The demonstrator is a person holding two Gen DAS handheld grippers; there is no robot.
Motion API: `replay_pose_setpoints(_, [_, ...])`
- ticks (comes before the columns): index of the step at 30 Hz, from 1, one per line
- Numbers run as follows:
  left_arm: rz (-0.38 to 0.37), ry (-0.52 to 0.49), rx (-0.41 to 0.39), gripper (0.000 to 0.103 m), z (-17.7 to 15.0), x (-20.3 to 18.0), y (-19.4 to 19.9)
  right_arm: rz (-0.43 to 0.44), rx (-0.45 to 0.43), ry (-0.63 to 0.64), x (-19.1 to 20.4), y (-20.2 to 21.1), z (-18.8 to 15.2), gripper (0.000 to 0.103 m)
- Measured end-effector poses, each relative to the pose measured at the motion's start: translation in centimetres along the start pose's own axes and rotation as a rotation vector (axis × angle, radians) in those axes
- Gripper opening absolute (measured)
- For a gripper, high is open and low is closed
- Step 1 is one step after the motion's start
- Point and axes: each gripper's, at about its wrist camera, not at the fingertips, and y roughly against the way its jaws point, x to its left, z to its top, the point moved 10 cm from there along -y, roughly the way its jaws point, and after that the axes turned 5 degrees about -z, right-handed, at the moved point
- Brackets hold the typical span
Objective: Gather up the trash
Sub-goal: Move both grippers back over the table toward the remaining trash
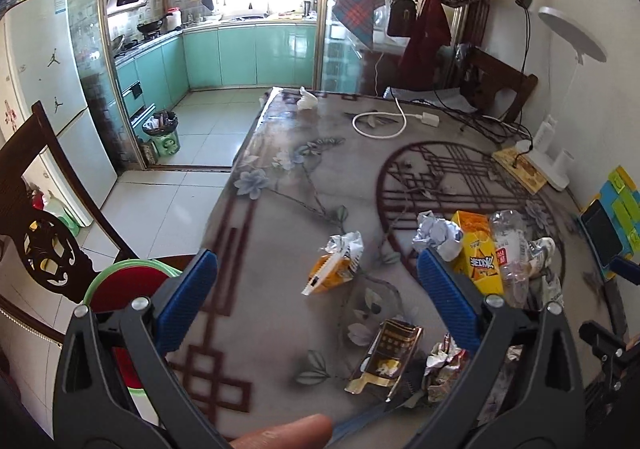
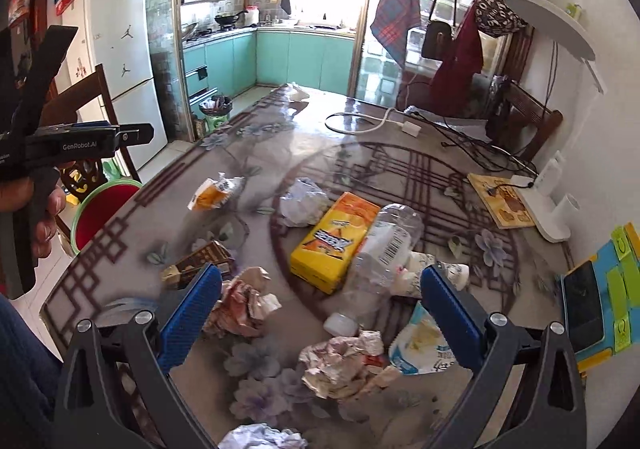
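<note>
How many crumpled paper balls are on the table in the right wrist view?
4: a white paper ball left of the yellow box, a pinkish ball by the left blue finger, a large ball centre front, a white one at the bottom edge. Others may be hidden.

"GenRobot.AI" is printed in white on the black left claw [image 2: 124, 137]; other labels are unreadable.

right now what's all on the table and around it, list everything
yellow box: 1, yellow-orange, mid table
plastic bottle: 1, clear, crushed, beside the box
crumpled paper: several, white and pinkish, scattered
snack wrappers: orange, brown, blue-white
cable: 1, white, far end
lamp: 1, white, right edge
bin: 1, green rim, red liner, left of table
left gripper: open
right gripper: open
</note>
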Motion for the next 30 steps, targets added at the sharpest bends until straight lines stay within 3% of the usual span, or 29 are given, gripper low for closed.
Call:
replay_pose_setpoints(6, [0.032,-0.068,0.096,0.099,-1.3,-2.6,-4.6,-0.032,-0.006,-0.077,-4.5,-1.0,-0.6,0.097])
replay_pose_setpoints(14, [0.083,-0.097,0.207,0.099,-3.4,-2.4,-11.0,-0.028,0.017,-0.157,-8.0,-2.3,-1.3,0.097])
replay_pose_setpoints(26, [0.141,-0.021,0.306,0.098,-4.6,0.0,-16.6,-0.041,0.029,-0.206,-10.1,-2.9,-1.5,0.097])
replay_pose_setpoints(27, [0.150,-0.018,0.313,0.097,-4.7,0.2,-16.9,-0.044,0.031,-0.209,-10.4,-3.0,-1.6,0.097])
replay_pose_setpoints(30, [0.156,-0.011,0.346,0.078,-5.3,0.6,-17.7,-0.063,0.035,-0.224,-11.4,-3.3,-1.8,0.097])
